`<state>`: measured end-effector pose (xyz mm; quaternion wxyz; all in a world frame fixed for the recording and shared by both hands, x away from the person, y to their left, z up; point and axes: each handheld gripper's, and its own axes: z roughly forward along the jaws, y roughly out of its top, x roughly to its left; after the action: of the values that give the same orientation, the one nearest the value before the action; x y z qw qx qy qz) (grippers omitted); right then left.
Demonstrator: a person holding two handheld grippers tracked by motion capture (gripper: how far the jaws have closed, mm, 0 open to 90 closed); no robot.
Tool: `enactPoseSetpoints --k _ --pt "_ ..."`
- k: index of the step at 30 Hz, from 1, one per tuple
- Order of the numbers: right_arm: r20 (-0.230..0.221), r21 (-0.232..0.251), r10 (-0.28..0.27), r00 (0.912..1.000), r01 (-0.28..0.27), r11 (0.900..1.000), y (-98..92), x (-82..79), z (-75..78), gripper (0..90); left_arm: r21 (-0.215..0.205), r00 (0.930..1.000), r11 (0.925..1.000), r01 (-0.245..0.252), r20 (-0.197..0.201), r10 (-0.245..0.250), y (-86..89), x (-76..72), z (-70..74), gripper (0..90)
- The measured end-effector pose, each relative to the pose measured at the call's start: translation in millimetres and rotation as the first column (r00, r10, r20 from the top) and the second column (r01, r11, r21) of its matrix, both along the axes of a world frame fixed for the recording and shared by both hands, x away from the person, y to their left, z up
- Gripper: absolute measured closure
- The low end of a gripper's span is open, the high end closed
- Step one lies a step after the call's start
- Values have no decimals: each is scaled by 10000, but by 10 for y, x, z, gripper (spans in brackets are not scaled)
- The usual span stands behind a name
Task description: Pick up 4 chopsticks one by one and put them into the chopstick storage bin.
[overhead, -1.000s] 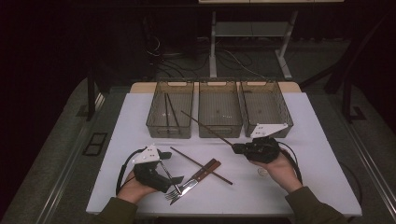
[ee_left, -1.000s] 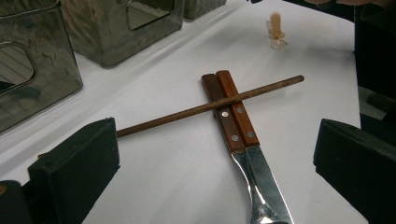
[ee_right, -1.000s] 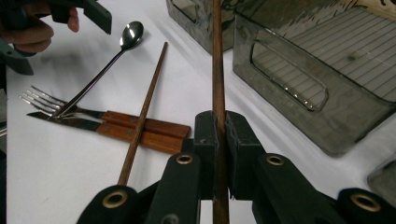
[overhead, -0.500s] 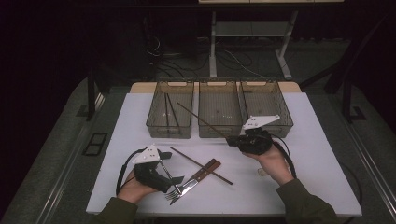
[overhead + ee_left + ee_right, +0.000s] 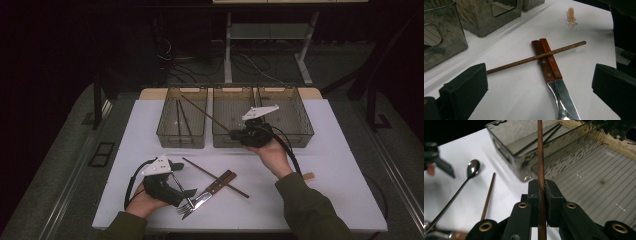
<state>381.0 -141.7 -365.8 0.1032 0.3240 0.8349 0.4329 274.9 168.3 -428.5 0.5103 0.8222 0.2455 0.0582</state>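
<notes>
- The chopstick (image 5: 540, 157) is a thin, straight, reddish-brown wooden stick.
- The right tongs (image 5: 239, 134) grasp it by one end; it slants up over the left bin (image 5: 165, 135).
- Since a second ago, these tongs have carried it from the tabletop (image 5: 340, 150) toward the bins.
- The left tongs (image 5: 541, 82) stay released above the brown-handled cutlery (image 5: 549, 62).

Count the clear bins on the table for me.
3: left bin with chopsticks in it, middle bin, right bin behind the right gripper, side by side along the table's far edge.
</notes>
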Motion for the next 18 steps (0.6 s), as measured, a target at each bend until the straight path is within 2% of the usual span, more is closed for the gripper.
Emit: enactPoseSetpoints --k 9,14,18 --pt "-343 -440 -467 9983 452 9980 213 245 78 835 -34 10000 10000 -3 -26 3 -12 1 -5 0" --pt "-425 -589 -691 9967 666 9960 295 376 113 835 43 10000 10000 68 28 -68 -11 3 -3 0" --pt "-404 -762 -847 9956 814 9938 373 487 138 836 -58 10000 10000 73 24 -72 -11 3 -1 0"
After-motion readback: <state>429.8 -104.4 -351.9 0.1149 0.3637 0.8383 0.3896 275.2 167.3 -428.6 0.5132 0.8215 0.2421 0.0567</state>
